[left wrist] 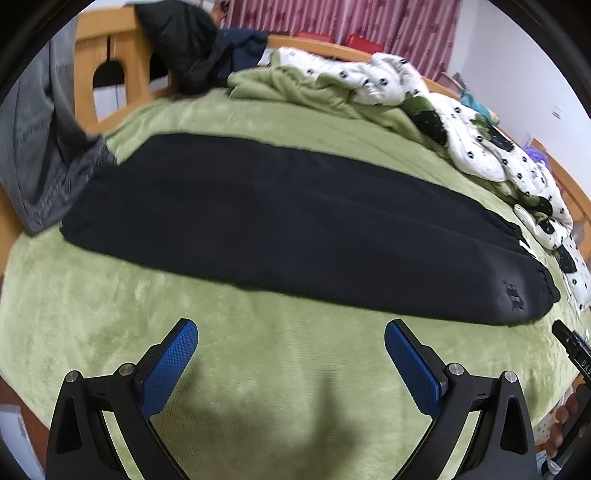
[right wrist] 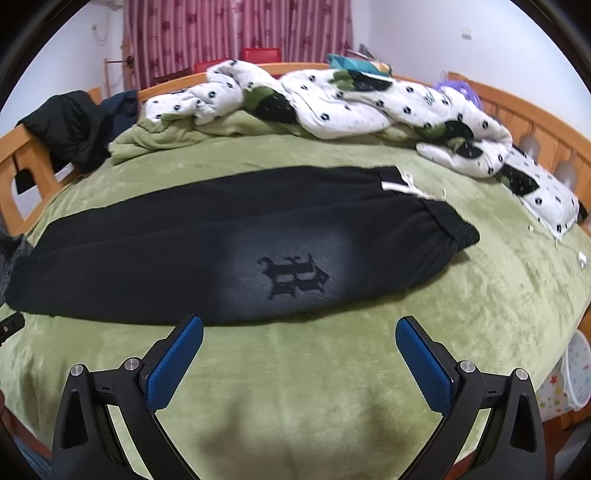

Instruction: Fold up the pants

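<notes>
Black pants [left wrist: 280, 221] lie flat on the green blanket, folded lengthwise with one leg on the other, waistband to the right and leg ends to the left. In the right wrist view the pants [right wrist: 229, 243] show an embroidered logo [right wrist: 293, 275] and a white drawstring [right wrist: 400, 184] at the waistband. My left gripper [left wrist: 291, 332] is open and empty, above the blanket just in front of the pants' near edge. My right gripper [right wrist: 299, 328] is open and empty, just in front of the near edge below the logo. The right gripper's tip [left wrist: 570, 343] shows at the left view's right edge.
A green blanket [right wrist: 369, 369] covers the bed. A crumpled white patterned duvet [right wrist: 332, 107] lies along the far side. A dark jacket [left wrist: 184, 44] hangs on the wooden bed frame [left wrist: 118, 74]. A grey garment [left wrist: 44, 147] hangs at the left. Red curtains [right wrist: 236, 29] are behind.
</notes>
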`<state>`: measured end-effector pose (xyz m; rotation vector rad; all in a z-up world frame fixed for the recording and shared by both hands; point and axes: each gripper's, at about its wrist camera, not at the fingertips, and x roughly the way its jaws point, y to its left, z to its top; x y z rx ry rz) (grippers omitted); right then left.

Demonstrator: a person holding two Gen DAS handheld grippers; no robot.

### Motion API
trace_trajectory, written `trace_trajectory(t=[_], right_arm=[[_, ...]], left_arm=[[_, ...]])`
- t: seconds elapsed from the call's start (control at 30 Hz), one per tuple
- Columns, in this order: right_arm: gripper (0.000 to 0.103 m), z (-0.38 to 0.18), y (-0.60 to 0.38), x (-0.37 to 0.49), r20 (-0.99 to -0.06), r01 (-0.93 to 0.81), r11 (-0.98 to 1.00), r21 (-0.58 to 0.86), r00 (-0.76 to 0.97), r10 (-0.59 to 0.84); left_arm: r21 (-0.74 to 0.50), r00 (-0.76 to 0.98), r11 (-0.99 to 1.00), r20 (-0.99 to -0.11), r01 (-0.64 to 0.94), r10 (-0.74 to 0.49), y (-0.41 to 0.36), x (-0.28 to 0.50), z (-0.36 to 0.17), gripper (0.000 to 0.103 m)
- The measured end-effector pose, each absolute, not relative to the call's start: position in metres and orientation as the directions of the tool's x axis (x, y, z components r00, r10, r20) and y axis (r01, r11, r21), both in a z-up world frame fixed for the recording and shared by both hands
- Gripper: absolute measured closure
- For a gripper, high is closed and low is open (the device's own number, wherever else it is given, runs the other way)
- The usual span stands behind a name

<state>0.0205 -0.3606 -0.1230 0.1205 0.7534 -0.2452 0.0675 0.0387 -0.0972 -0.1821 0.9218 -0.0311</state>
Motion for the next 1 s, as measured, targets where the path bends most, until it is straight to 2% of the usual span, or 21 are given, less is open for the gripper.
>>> trace_trajectory(t=[0.1, 0.13, 0.17, 0.2, 0.3, 0.43, 0.6, 0.73, 0.77, 0.8, 0.83, 0.87, 0.9, 0.93, 0.97, 1.0], right_arm=[[0.011, -0.136, -0.374, 0.028, -0.723, 0.275, 0.959, 0.073, 0.677, -0.139], [0.014, -0.142, -0.379, 0.032, -0.739, 0.274, 0.957, 0.093, 0.664, -0.118], [0.021, -0.148, -0.383, 0.035, -0.748, 0.276, 0.955, 0.106, 0.655, -0.106], [0.027, -0.155, -0.388, 0.039, -0.756, 0.284, 0.952, 0.113, 0.647, -0.103], [0.035, -0.17, -0.397, 0.048, -0.771, 0.303, 0.946, 0.117, 0.628, -0.106], [0.035, -0.18, -0.413, 0.053, -0.778, 0.327, 0.93, 0.169, 0.623, -0.077], [0.035, -0.191, -0.437, 0.061, -0.765, 0.389, 0.86, 0.33, 0.644, 0.002], [0.035, -0.203, -0.444, 0.08, -0.761, 0.42, 0.822, 0.385, 0.648, 0.025], [0.036, -0.206, -0.444, 0.086, -0.76, 0.433, 0.817, 0.382, 0.65, 0.01], [0.043, -0.207, -0.443, 0.093, -0.758, 0.451, 0.813, 0.368, 0.652, -0.018], [0.051, -0.206, -0.444, 0.098, -0.754, 0.458, 0.812, 0.363, 0.656, -0.033], [0.07, -0.203, -0.443, 0.104, -0.757, 0.47, 0.808, 0.355, 0.651, -0.046], [0.081, -0.199, -0.442, 0.107, -0.757, 0.482, 0.803, 0.351, 0.651, -0.059], [0.084, -0.192, -0.441, 0.107, -0.743, 0.488, 0.795, 0.361, 0.666, -0.072], [0.087, -0.183, -0.441, 0.107, -0.721, 0.478, 0.792, 0.38, 0.689, -0.07], [0.089, -0.169, -0.437, 0.108, -0.696, 0.457, 0.8, 0.389, 0.715, -0.07]], left_arm=[[-0.204, 0.562, 0.974, -0.82, -0.104, -0.111, 0.056, 0.08, -0.117, 0.007], [-0.22, 0.555, 0.968, -0.824, -0.119, -0.119, 0.063, 0.085, -0.123, 0.011], [-0.228, 0.551, 0.965, -0.826, -0.127, -0.123, 0.068, 0.089, -0.127, 0.013], [-0.231, 0.541, 0.963, -0.832, -0.14, -0.121, 0.074, 0.093, -0.133, 0.013], [-0.246, 0.518, 0.953, -0.847, -0.177, -0.122, 0.093, 0.102, -0.148, 0.013], [-0.341, 0.539, 0.916, -0.822, -0.212, -0.182, 0.118, 0.107, -0.16, 0.013], [-0.474, 0.587, 0.845, -0.767, -0.247, -0.259, 0.136, 0.113, -0.169, 0.013], [-0.529, 0.62, 0.794, -0.74, -0.298, -0.261, 0.143, 0.126, -0.174, 0.013], [-0.535, 0.627, 0.787, -0.736, -0.308, -0.255, 0.145, 0.13, -0.175, 0.013], [-0.532, 0.631, 0.784, -0.736, -0.319, -0.243, 0.145, 0.135, -0.175, 0.014], [-0.5, 0.619, 0.794, -0.757, -0.346, -0.208, 0.145, 0.141, -0.175, 0.021], [-0.459, 0.609, 0.817, -0.774, -0.35, -0.175, 0.143, 0.153, -0.174, 0.045], [-0.409, 0.595, 0.84, -0.792, -0.356, -0.134, 0.141, 0.16, -0.173, 0.061], [-0.359, 0.578, 0.858, -0.811, -0.368, -0.092, 0.14, 0.166, -0.169, 0.084], [-0.351, 0.577, 0.86, -0.812, -0.371, -0.083, 0.143, 0.167, -0.165, 0.089], [-0.388, 0.603, 0.847, -0.791, -0.363, -0.104, 0.147, 0.167, -0.156, 0.09]])
